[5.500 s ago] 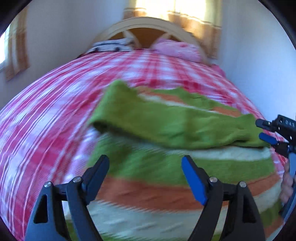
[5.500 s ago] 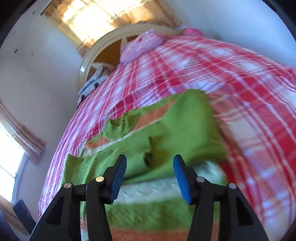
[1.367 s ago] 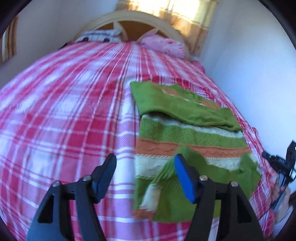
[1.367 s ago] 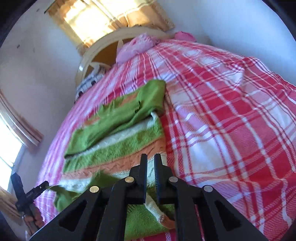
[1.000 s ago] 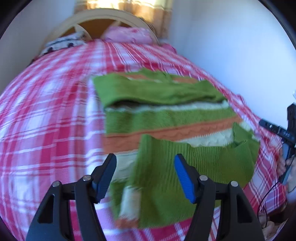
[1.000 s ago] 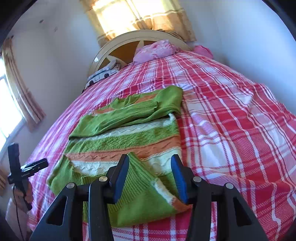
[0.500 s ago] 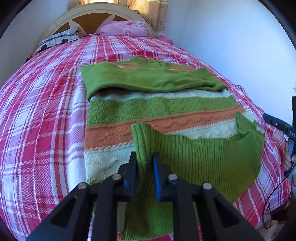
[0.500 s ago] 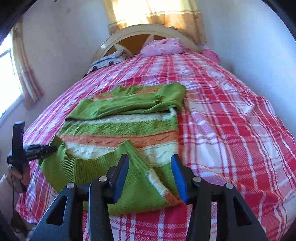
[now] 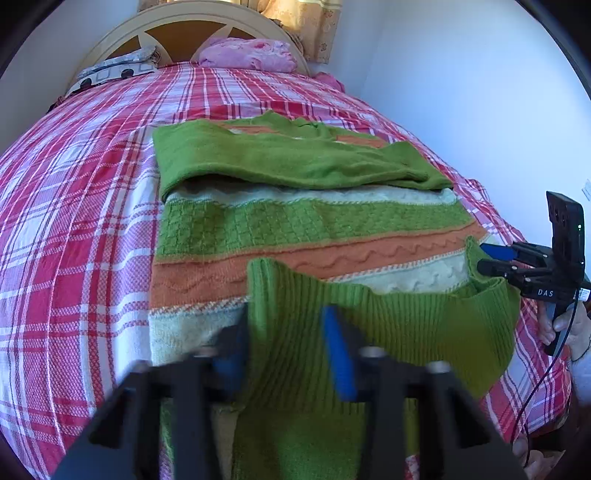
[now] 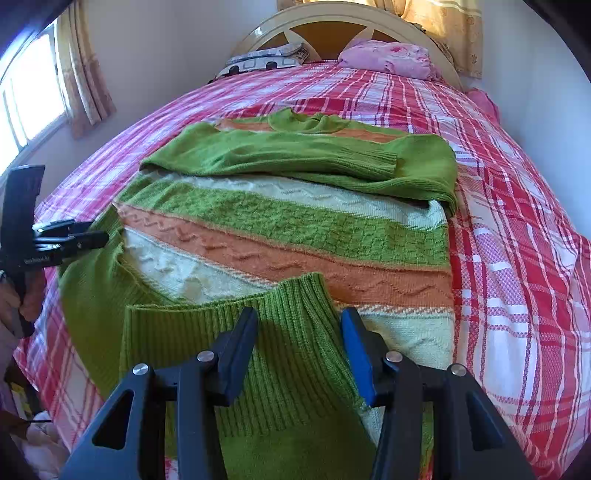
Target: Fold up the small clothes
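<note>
A green, orange and cream striped knit sweater (image 9: 306,225) lies flat on the bed, with both sleeves folded across its upper part. It also shows in the right wrist view (image 10: 288,229). Its ribbed green hem (image 9: 369,325) is turned up over the body, also seen in the right wrist view (image 10: 280,339). My left gripper (image 9: 284,347) is open over one hem corner, blurred. It shows from the side at the left edge of the right wrist view (image 10: 99,236). My right gripper (image 10: 299,343) is open over the other hem corner, and appears in the left wrist view (image 9: 484,258).
The bed has a red and white plaid cover (image 9: 74,221). A pink pillow (image 9: 247,55) and a patterned pillow (image 9: 114,70) lie by the cream headboard (image 10: 340,18). A white wall (image 9: 480,92) runs along one side; a curtained window (image 10: 29,99) is on the other.
My left gripper was shut on the hem half a second ago and has now opened, letting it go. My right gripper has stayed open and moved slightly closer over the hem.
</note>
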